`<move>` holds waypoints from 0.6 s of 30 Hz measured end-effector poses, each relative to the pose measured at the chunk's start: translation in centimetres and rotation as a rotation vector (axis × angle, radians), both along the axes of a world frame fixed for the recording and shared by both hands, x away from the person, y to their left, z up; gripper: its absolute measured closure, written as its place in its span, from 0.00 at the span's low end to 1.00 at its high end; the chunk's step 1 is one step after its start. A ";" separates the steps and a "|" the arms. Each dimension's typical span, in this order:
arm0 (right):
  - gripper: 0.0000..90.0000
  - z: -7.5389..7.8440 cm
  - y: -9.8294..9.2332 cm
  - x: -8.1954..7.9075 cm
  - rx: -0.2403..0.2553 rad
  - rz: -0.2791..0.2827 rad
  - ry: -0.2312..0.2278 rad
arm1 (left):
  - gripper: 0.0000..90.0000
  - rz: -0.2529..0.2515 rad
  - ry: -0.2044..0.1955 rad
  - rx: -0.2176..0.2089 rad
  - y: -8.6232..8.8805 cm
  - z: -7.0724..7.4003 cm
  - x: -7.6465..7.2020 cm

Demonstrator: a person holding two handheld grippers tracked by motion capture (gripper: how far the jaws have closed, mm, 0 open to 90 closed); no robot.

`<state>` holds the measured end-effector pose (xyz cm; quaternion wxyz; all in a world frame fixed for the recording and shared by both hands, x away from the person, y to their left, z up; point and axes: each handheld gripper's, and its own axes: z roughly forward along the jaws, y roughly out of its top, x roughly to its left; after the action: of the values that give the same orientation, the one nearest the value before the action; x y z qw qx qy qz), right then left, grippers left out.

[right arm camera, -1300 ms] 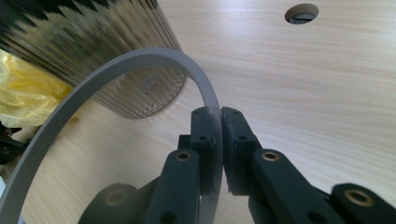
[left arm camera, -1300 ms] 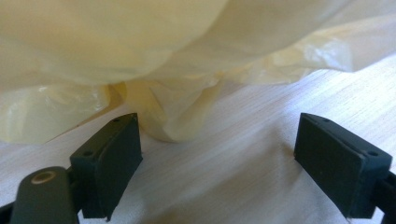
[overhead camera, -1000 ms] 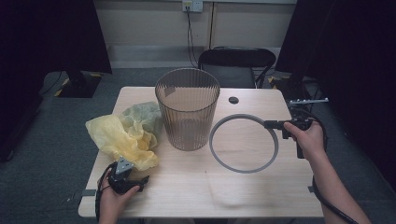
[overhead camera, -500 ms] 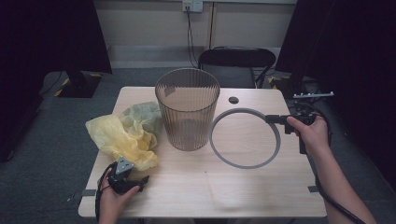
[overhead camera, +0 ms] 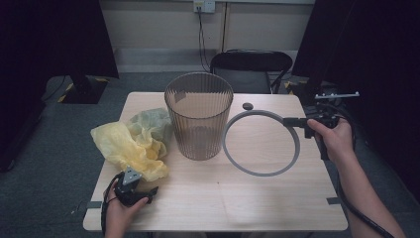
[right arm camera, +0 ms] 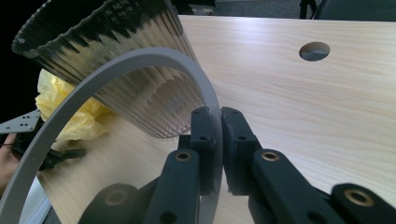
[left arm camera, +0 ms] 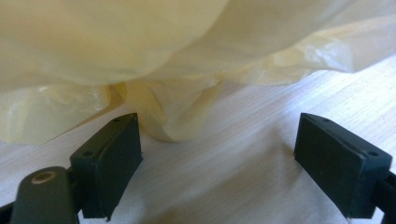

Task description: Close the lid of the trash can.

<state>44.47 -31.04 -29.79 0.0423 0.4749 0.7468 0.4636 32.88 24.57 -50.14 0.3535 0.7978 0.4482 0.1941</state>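
Far left of the table (overhead camera: 277,198): our left gripper (overhead camera: 143,191) rests low on the wood at the near edge, jaws spread wide, nothing between them. Left gripper view puts the yellow bag (left arm camera: 177,70) just ahead of the pads, a fold of it reaching toward the gap but not pinched. In the high view that bag (overhead camera: 130,148) lies crumpled with a paler green bag (overhead camera: 151,121) behind it, both left of the bin.

Middle: ribbed bin (overhead camera: 199,116) stands upright, no liner in it, top bare.

Right: our right gripper (overhead camera: 297,121) is clamped on the grey ring (overhead camera: 261,143) at its right edge; right gripper view shows the pads pinching the ring (right arm camera: 116,70) tight. The ring looks lifted and tilted off the wood, just right of the bin, not over it.

Step, as we read it: ring is off the bin and held aside so a bag can go in. Next we likely close the left jaws on the yellow bag, carry it to the bin mouth; thin film, so a deep bite is needed.
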 end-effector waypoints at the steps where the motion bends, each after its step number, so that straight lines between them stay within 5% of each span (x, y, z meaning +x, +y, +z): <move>1: 0.93 0.1 0.0 0.0 -0.001 0.000 -0.003 | 0.16 0.000 0.000 0.000 0.0 0.0 0.0; 18: 0.93 1.9 0.2 -0.3 0.012 0.023 -0.014 | 0.16 0.000 0.000 0.000 0.0 0.0 0.0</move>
<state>44.21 -30.85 -27.89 0.0392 0.4634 0.7491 0.4717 32.88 24.58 -50.14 0.3534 0.7979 0.4481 0.1940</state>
